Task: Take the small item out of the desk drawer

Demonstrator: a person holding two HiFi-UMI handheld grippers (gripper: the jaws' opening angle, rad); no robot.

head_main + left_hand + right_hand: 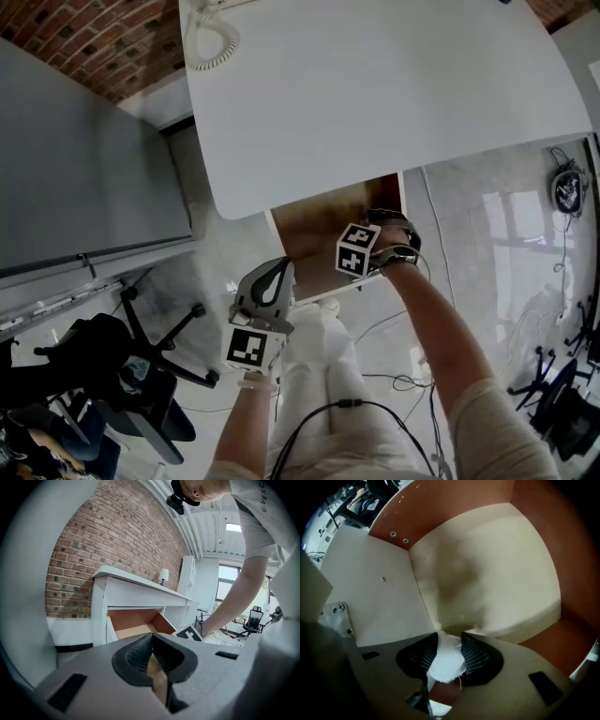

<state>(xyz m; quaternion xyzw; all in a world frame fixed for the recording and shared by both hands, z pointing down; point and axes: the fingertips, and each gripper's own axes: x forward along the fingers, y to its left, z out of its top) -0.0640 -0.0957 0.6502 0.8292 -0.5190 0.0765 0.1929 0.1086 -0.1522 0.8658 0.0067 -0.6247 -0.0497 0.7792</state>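
Pinching a small white cloth in my right claw, inside the open drawer.
Cloth is clamped squarely in that nearer claw; my closed, empty left claw hangs outside the drawer, farther off.

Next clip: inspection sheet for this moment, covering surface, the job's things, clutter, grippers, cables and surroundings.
Surface: white desk top, glossy pale floor below.
Job's things: drawer pulled open; small white cloth between the right gripper's jaws.
Clutter: nothing seen in the drawer besides the cloth.
Grippers: right gripper down in the drawer, closed on the cloth; left gripper shut, empty, outside the drawer.
Cables: coiled cord at the desk's far left corner; black cable by the person's legs.
Surroundings: brick wall, office chair.
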